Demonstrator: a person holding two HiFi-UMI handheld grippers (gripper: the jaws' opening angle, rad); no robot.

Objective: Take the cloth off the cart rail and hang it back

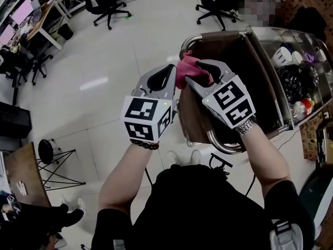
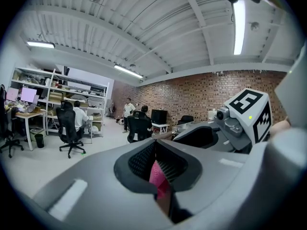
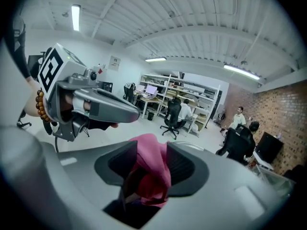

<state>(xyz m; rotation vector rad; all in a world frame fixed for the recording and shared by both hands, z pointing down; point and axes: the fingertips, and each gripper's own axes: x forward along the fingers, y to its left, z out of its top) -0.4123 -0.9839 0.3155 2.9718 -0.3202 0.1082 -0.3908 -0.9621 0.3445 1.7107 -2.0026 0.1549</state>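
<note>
cloth (image 1: 188, 69): pink, bunched up, held in the air between the two grippers, over the near end of the cart (image 1: 260, 95)
cloth, hidden: head view shows only the top fold, and the fingers cover the rest. Can't tell whether the lower end touches the cart rail (image 1: 218, 144)
left gripper (image 1: 176, 76): fingers (image 2: 139, 159) closed on the cloth, with only a thin pink sliver (image 2: 157, 176) showing in the slit
right gripper (image 1: 200, 76): fingers (image 3: 184, 169) stand apart with a fat wad of cloth (image 3: 151, 169) between them. It lies against one pad and a dark gap shows beside the other, so there is no squeeze visible
cart rail: chrome loop, its middle stretch hidden behind the right gripper
cart tray (image 1: 304, 66): cups, bottles and a dark bundle; cut off at the frame edge and too small to identify
</note>
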